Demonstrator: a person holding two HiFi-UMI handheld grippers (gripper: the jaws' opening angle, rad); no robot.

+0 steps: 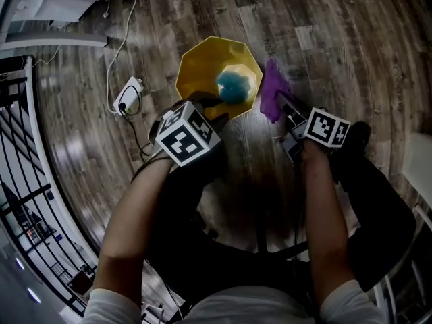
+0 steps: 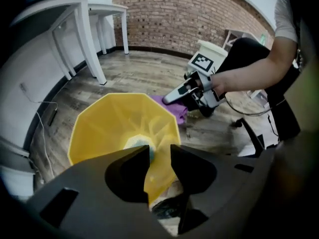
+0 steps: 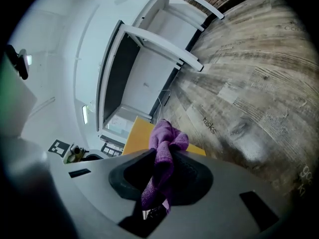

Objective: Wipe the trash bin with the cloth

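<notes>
Left gripper (image 2: 159,152): jaws apart, we straddle the near rim of the yellow many-sided plastic trash bin (image 2: 99,128)
Right gripper (image 3: 164,157): clamped on the purple fleecy cloth (image 3: 167,136)
Relation: cloth hangs just beside the bin's right wall; we judge that side nearer for wiping

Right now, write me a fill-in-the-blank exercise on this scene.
1. The trash bin on the wooden floor is ___ in colour.
2. The right gripper is shut on a ___ cloth.
3. The lump lying inside the bin is ___.

Missing words: yellow; purple; blue.
</notes>
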